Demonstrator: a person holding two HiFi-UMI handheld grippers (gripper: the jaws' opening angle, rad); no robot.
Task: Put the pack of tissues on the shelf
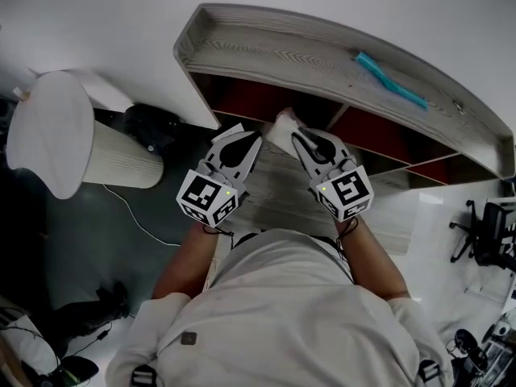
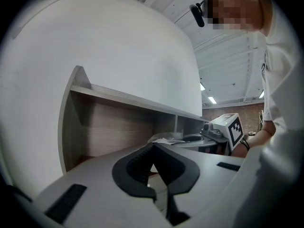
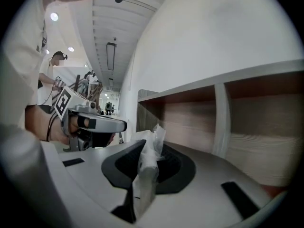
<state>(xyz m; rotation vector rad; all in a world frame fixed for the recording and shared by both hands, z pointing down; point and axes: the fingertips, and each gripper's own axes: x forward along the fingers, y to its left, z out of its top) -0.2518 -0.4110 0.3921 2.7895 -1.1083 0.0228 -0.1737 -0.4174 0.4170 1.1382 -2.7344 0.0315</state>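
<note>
Right claw grips pack of tissues, pointing at shelf; left claw alongside, clenched empty.

Both bare forearms reach forward side by side. The grey two-jaw left gripper points toward one o'clock, jaws together and empty. The matching grey right gripper points toward eleven o'clock, jaws clamped on a white wrapped pack of tissues.

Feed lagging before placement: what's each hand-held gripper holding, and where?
Right hand-held gripper clamps the pack of tissues by one wrapper edge; left hand-held gripper holds nothing.
</note>
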